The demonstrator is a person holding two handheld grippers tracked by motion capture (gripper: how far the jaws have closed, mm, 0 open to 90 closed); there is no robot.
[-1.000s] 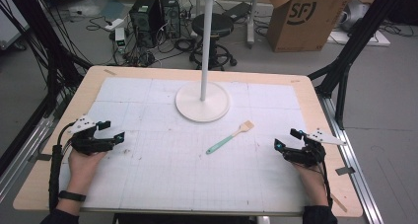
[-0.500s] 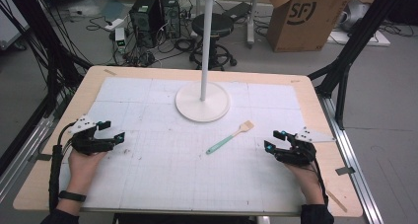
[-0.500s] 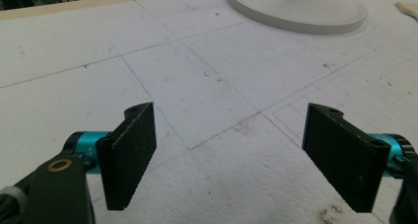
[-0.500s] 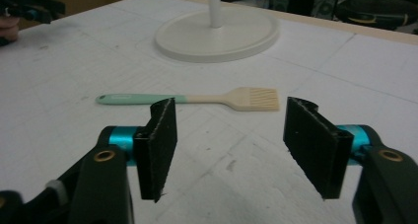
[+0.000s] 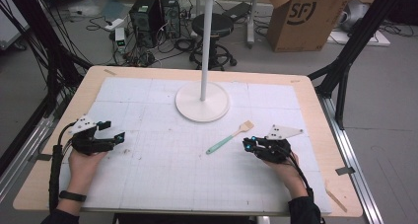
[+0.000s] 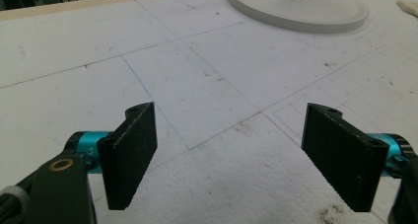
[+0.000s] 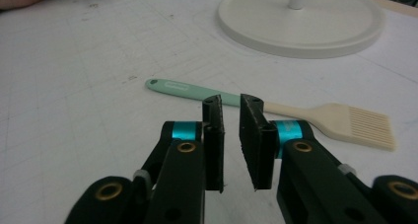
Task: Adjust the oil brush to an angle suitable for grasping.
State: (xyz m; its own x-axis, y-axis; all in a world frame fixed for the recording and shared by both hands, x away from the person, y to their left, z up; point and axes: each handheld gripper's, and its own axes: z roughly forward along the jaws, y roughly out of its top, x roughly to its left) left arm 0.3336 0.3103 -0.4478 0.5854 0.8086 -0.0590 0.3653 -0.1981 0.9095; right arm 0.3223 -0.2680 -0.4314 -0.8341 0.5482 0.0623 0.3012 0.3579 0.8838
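A pastry brush [image 5: 229, 137] with a mint-green handle and cream bristles lies flat on the white mat, just in front of the stand's base. My right gripper [image 5: 249, 143] rests on the mat right of the handle's near end. In the right gripper view its jaws [image 7: 231, 104] stand almost together with nothing between them, and the brush [image 7: 345, 121] lies crosswise just beyond the tips. My left gripper [image 5: 114, 131] sits at the mat's left side, held in a hand. Its jaws [image 6: 229, 150] are wide open over bare mat.
A white stand with a round base [image 5: 202, 104] and a tall pole rises at the middle back of the table; the base [image 6: 296, 9] [image 7: 300, 24] lies ahead of both grippers. A gridded white mat [image 5: 162, 184] covers the wooden table [image 5: 330, 135]. A thin wooden stick [image 5: 336, 196] lies at the front right corner.
My right gripper has moved left across the mat, from near the right edge up to the brush's handle. The left gripper has stayed put.
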